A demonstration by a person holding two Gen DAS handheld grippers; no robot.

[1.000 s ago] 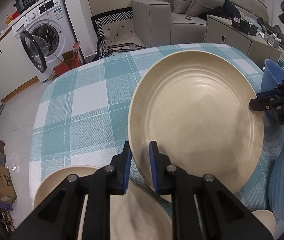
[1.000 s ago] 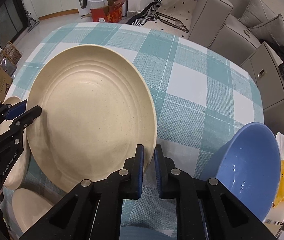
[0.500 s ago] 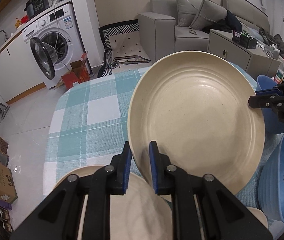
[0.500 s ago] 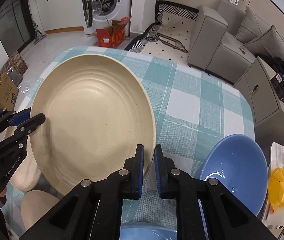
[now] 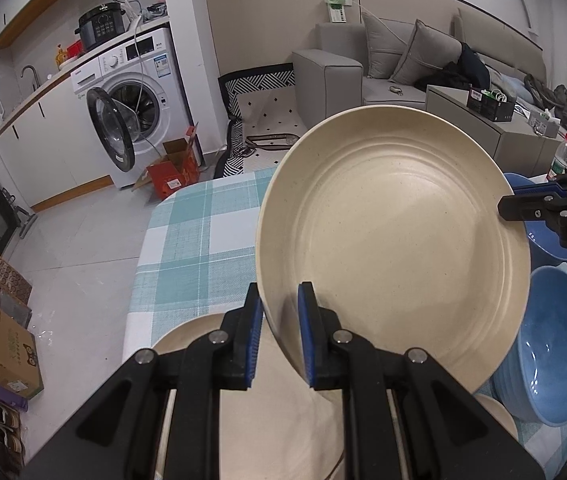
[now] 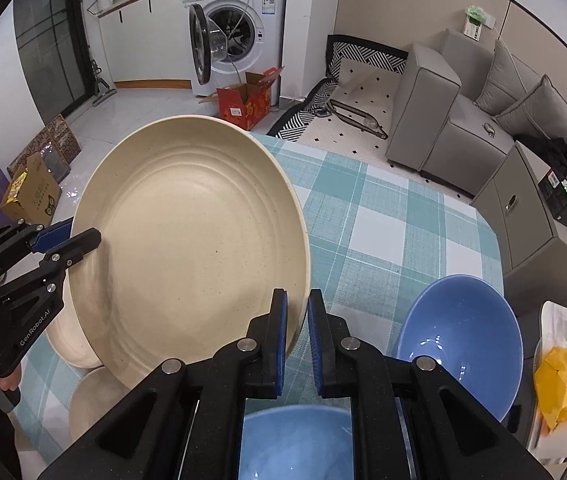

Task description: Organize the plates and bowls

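Fingers of both the left gripper and right gripper pinch opposite rims of the big beige plate, so we're mid-carry, next lowering it level onto the beige stack at near left.

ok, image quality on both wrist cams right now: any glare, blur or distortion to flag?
Left wrist view: heavy fisheye bend at the edges, black vignette in the corners; the cream plate is sharp and evenly lit, with soft shading beside the left gripper. Right wrist view: same curvature and vignette; small glare spots inside the blue bowl, and a slight smear on the plate near the left gripper's fingers.
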